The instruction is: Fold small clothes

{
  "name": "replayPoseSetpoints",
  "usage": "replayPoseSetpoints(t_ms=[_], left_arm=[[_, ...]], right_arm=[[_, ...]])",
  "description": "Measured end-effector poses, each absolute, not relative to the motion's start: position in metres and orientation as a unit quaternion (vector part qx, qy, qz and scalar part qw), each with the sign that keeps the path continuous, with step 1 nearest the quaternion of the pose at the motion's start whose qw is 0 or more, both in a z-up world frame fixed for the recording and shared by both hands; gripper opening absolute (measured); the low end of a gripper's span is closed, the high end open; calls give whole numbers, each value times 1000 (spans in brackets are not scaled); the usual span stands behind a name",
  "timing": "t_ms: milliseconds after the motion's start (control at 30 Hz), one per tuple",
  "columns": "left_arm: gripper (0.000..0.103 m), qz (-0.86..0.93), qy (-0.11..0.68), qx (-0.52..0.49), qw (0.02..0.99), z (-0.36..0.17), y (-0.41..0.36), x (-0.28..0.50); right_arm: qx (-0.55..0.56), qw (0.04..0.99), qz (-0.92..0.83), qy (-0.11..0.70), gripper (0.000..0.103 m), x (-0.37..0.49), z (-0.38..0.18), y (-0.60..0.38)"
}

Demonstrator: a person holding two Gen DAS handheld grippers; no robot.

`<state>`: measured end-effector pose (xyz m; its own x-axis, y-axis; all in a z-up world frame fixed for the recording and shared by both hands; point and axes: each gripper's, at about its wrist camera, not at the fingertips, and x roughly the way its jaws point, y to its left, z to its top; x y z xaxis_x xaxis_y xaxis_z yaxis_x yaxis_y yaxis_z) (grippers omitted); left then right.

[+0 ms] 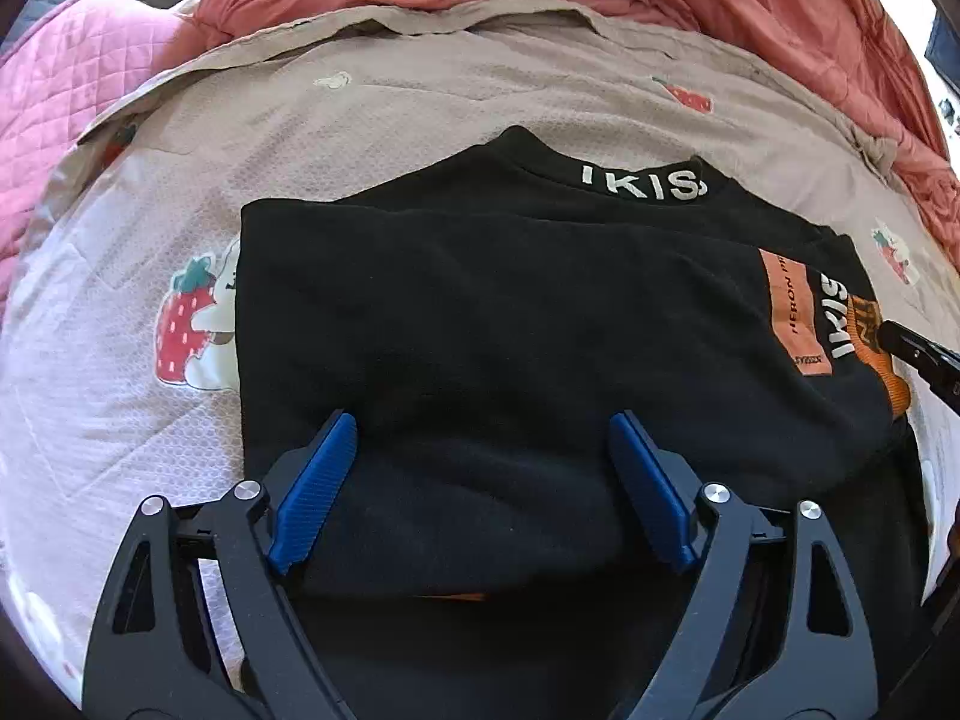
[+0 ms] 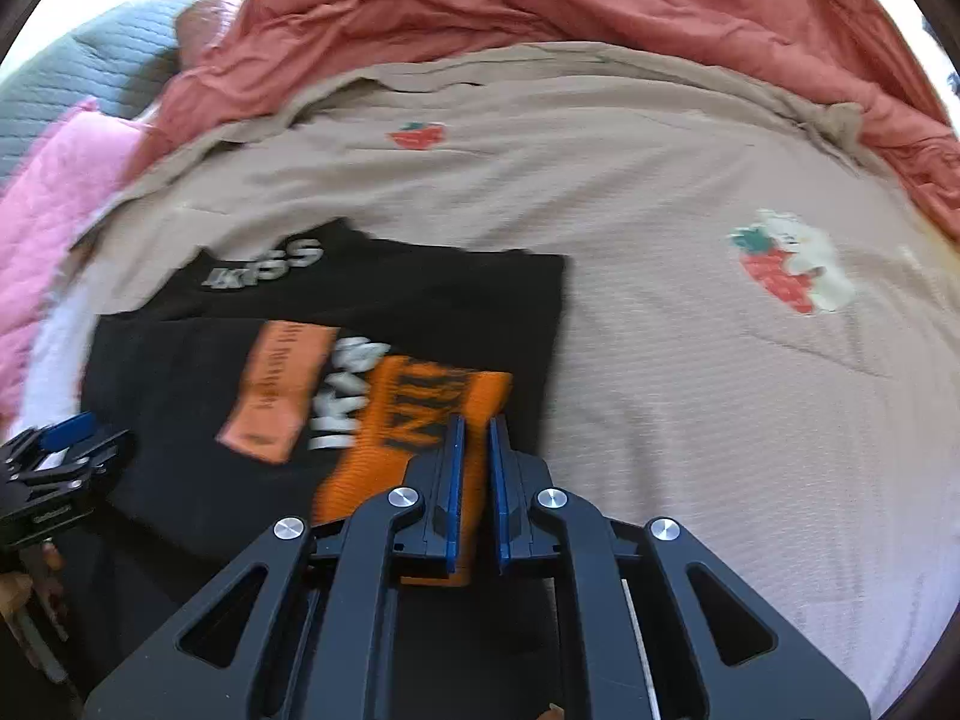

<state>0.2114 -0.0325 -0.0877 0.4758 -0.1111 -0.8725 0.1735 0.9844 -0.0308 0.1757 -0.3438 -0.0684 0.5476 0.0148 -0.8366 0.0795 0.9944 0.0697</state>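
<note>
Matt, perhaps fleecy black garment (image 1: 480,330)

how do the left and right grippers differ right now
The left gripper has its fingers spread wide over the black top, nothing pinched. The right gripper has its fingers nearly together, clamped on the top's orange cuff. Both share blue pads and point down at the same garment.
</note>
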Motion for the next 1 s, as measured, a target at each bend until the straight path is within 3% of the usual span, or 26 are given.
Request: replayPoseSetpoints(t_ms=[233, 333, 667, 933, 1000], left_arm=[[78, -92, 490, 10, 867, -69, -26, 203], [78, -96, 479, 4, 873, -54, -26, 194], [78, -93, 500, 18, 861, -69, -27, 183], [78, -92, 498, 17, 862, -70, -25, 182], [78, -92, 496, 13, 863, -68, -24, 181]], right_arm=[[65, 904, 24, 423, 11, 157, -36, -346], [34, 906, 84, 413, 17, 148, -30, -315], [-54, 867, 86, 487, 36, 152, -74, -273], [-22, 866, 87, 492, 39, 150, -77, -282], [-12, 868, 91, 488, 44, 150, -72, -284]])
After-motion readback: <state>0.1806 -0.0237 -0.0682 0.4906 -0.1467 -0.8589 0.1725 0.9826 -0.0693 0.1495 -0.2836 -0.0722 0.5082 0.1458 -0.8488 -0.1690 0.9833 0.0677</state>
